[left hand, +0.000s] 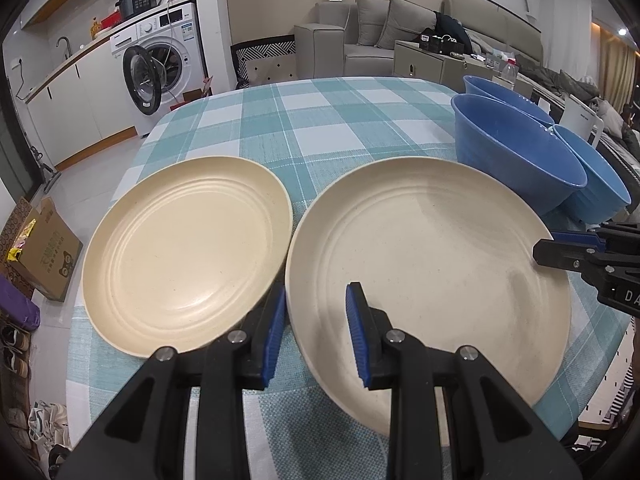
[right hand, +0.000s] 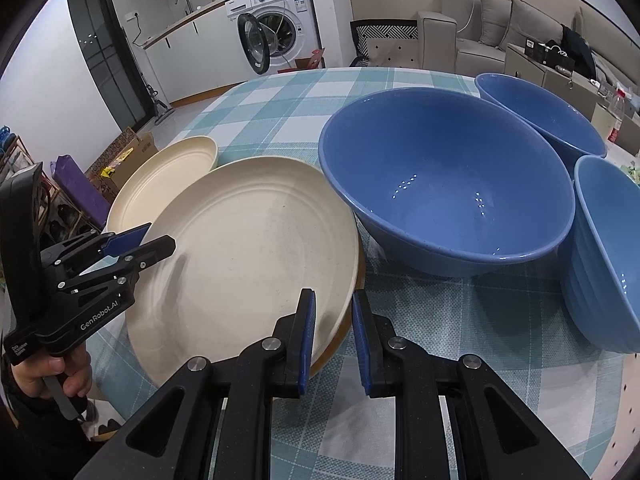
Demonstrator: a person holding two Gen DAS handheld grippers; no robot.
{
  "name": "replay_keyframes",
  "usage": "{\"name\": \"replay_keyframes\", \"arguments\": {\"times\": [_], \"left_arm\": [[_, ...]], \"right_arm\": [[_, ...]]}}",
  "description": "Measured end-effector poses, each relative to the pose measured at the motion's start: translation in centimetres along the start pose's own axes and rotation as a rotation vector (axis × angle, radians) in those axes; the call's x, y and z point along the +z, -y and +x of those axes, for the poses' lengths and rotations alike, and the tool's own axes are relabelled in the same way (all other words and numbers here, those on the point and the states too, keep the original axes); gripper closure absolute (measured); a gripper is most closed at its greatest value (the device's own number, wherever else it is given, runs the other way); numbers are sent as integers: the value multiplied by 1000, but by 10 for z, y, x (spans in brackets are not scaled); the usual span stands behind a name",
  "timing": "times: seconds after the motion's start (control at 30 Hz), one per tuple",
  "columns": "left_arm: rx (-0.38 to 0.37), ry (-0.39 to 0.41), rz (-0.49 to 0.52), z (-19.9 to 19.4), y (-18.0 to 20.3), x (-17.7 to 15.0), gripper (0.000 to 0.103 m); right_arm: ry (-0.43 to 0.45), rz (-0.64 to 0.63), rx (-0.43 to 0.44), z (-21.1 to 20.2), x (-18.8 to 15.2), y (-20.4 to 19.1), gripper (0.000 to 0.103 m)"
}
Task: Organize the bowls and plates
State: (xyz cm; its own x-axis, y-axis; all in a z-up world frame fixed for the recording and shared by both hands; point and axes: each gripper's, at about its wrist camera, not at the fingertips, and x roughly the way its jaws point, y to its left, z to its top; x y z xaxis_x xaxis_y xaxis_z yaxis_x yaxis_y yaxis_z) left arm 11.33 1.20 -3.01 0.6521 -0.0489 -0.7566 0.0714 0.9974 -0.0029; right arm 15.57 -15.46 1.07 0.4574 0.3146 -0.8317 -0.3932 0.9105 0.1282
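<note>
Left tool (left hand: 316, 332) astride empty cream plate (left hand: 432, 264)

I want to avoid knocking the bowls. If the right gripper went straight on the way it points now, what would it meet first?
Probably the big blue bowl: it lies just ahead of the right gripper, whose fingers straddle the near plate's rim. Depth is unclear.

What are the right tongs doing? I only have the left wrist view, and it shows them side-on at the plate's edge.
Observer: The right tongs are shut on the near rim of the right plate, one finger over it, one outside.
Operator: Anything in the nearest bowl?
Observer: No. The nearest blue bowl is empty, with only light glints inside.
Operator: Who is on the left tongs?
Observer: A hand grips the handle of the left tongs, at lower left.
</note>
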Motion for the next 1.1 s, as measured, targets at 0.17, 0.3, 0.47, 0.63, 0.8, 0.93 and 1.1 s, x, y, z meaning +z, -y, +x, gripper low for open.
{"name": "replay_keyframes", "arguments": {"times": [0.17,0.3,0.47,0.63,0.8,0.93,1.1], "left_arm": [[8,-6,10,3,3,-1,75],[13,-4,15,4,4,-1,75],[19,-5,19,5,5,-2,75],[30,-2,29,6,7,-3,75],[30,-1,31,5,8,-3,72],[14,-2,25,5,8,-3,65],[13,0,42,4,12,-2,54]], "right_arm": [[-4,-9,-20,4,-1,-1,84],[-8,-14,-29,8,-1,0,84],[-9,-22,-42,9,-3,-1,84],[-10,-23,-43,10,-3,-1,84],[-16,-20,-41,12,-3,0,84],[-17,-19,-40,12,-3,0,84],[-19,-16,-36,13,-3,2,84]]}}
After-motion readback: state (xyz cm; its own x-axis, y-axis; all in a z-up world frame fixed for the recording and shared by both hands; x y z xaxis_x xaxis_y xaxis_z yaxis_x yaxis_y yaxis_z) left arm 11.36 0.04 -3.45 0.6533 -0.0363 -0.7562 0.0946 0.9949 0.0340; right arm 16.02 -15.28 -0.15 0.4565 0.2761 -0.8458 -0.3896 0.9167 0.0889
